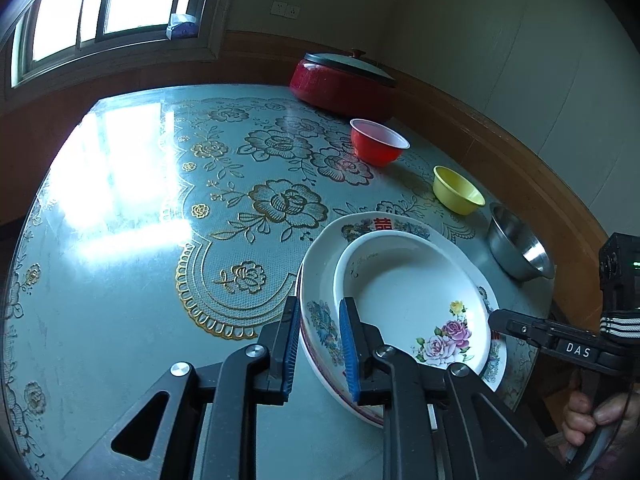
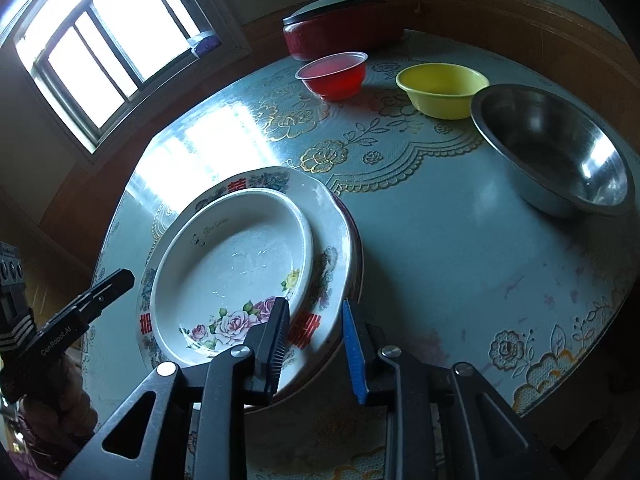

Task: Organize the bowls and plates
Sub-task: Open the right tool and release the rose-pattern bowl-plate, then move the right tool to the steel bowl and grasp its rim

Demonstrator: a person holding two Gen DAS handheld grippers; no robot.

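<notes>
A white rose-patterned plate lies inside a larger plate with red characters. A dark-rimmed plate sits beneath both. The stack rests on the round table. My left gripper straddles the stack's left rim, one pad outside and one inside, slightly apart from it. My right gripper straddles the opposite rim, with a small gap at its outer pad. Both are open. A red bowl, a yellow bowl and a steel bowl stand apart beyond the stack.
A red pot with a dark lid stands at the table's far edge by the wall. A person's hand holds the right gripper's handle. A window is at the upper left. The stack sits close to the table's near edge.
</notes>
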